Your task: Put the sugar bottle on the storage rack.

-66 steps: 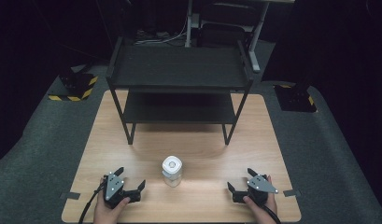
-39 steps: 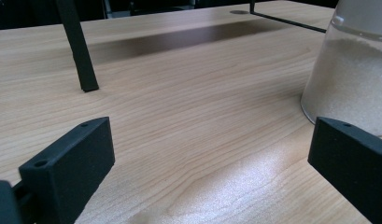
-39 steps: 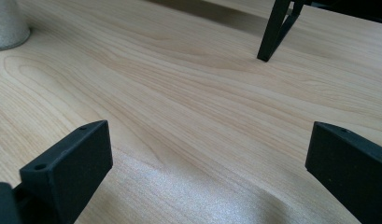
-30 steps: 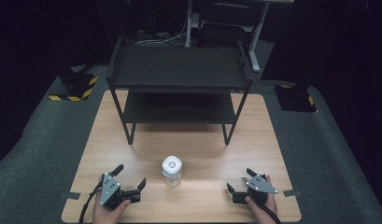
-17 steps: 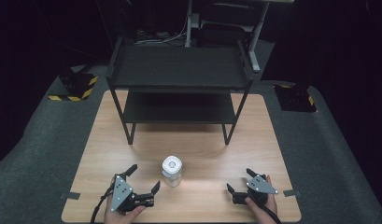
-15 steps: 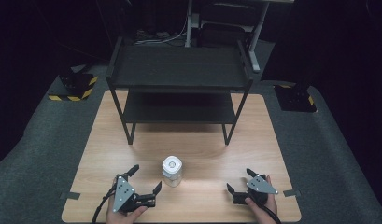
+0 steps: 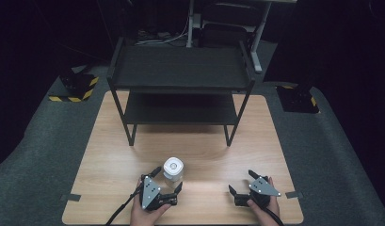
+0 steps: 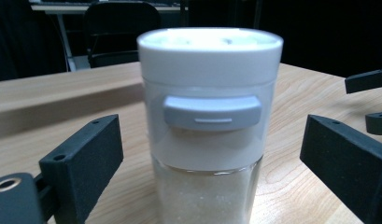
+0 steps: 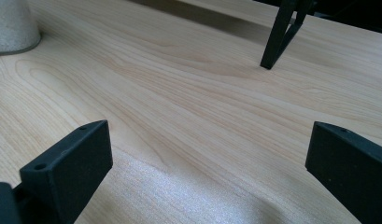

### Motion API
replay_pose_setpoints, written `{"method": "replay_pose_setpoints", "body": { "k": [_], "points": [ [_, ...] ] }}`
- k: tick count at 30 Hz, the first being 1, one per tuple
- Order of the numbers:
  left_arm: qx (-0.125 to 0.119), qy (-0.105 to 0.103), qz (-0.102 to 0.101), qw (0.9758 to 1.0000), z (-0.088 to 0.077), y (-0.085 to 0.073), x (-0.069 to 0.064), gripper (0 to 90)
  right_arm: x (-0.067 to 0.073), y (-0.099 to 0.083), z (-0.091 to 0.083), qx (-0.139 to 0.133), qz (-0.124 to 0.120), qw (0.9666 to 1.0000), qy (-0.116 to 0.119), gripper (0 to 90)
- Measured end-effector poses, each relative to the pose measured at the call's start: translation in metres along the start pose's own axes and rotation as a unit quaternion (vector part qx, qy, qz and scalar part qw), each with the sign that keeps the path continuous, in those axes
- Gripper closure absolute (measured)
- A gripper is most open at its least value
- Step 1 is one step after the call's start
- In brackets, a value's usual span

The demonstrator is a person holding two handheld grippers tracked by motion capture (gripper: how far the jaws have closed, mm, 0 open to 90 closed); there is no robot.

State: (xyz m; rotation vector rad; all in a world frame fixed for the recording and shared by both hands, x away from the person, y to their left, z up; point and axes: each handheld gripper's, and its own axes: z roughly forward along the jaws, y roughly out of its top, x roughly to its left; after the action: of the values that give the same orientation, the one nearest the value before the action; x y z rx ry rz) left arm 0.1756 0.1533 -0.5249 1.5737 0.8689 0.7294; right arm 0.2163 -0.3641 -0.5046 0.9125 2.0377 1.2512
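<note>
High view: your left gripper (image 7: 165, 184) has slid in from the table's (image 7: 110, 155) left edge to flank the clear plastic jar with the white lid (image 7: 172, 169), jaws just narrowing, so you look close to gripping; your right gripper (image 7: 241, 187) rests apart, wide open. Left gripper view: the jar (image 8: 208, 126) stands upright between both jaws with gaps either side, its base cut off. Right gripper view: just the jar's grainy bottom corner (image 9: 12, 25) shows.

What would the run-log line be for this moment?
left gripper: open, closing around jar, no contact | right gripper: open, resting on table
</note>
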Motion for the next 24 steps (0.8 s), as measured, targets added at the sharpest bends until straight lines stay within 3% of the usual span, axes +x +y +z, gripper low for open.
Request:
{"method": "replay_pose_setpoints", "body": {
  "k": [9,20,24],
  "points": [
    [-0.011,0.005,-0.019,0.9997,0.011,-0.004,0.000,12.8,-0.001,0.000,0.000,-0.001,-0.001,1.0000,0.002,0.5],
    [-0.013,0.009,-0.011,0.9998,0.017,-0.004,-0.003,27.6,0.000,-0.001,0.000,-0.003,-0.003,1.0000,0.000,0.5],
    [-0.012,0.007,-0.016,0.9998,0.017,-0.003,-0.002,28.5,0.000,-0.002,-0.001,-0.005,-0.004,1.0000,-0.001,0.5]
  ]
}}
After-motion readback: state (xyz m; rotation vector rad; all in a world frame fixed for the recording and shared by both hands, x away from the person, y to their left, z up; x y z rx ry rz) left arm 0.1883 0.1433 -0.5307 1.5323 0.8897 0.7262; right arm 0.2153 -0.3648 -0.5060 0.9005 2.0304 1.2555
